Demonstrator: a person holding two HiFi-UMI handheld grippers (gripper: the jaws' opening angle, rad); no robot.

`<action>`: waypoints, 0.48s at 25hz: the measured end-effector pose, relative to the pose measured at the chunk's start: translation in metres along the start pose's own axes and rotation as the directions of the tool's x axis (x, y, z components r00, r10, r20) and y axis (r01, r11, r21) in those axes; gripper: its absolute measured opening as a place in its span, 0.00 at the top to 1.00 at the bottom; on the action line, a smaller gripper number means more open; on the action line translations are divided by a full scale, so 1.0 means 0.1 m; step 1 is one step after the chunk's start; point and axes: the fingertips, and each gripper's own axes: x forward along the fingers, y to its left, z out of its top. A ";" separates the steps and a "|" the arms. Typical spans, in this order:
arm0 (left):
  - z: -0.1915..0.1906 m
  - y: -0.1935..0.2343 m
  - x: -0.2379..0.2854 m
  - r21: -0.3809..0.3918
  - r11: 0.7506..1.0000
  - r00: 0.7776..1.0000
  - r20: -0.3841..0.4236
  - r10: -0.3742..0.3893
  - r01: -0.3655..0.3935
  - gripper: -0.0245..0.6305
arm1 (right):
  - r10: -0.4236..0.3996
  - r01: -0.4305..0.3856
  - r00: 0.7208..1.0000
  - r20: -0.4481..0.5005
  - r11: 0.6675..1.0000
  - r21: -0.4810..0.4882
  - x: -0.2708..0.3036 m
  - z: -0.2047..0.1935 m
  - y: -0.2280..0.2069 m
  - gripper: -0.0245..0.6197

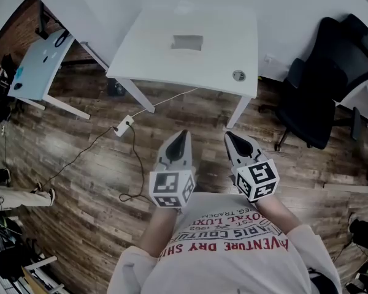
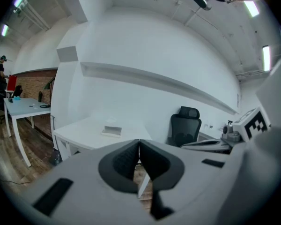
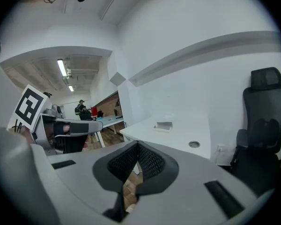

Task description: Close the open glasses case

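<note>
Glasses case point(image 1: 187, 42) on white table point(image 1: 153, 54) at 12 o'clock, well apart from both grippers. Left gripper point(image 1: 180, 135), right gripper point(image 1: 232, 137) — jaws pressed together, nothing between — over wood floor point(image 1: 98, 182).

We wear a pale cotton T-shirt point(image 1: 227, 259) at the bottom centre of the head view, printed with rows of red capital lettering. Its pale sleeves point(image 1: 130, 271) show toward the lower corners. Just above it, our left light-grey plastic gripper point(image 1: 181, 135) and right light-grey plastic gripper point(image 1: 231, 137) each taper to a dark-lined tip. Each carries a white cube with black square markers point(image 1: 172, 188). In both gripper views, smooth grey shells frame black ribbed rubber pads point(image 2: 123, 163), and dark rectangular slots point(image 2: 51, 197) sit in the shells lower down.
</note>
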 end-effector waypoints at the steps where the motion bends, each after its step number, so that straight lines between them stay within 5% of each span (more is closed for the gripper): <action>1: 0.04 0.09 0.08 -0.006 1.000 1.000 -0.008 -0.010 0.010 0.96 | -0.009 0.009 1.000 -0.006 1.000 0.004 0.10 0.04 0.00 0.94; 12: 0.56 1.33 0.94 -0.019 0.994 0.992 -0.054 -0.112 0.111 0.96 | -0.116 0.118 0.992 -0.039 0.992 0.046 1.47 0.56 0.01 0.94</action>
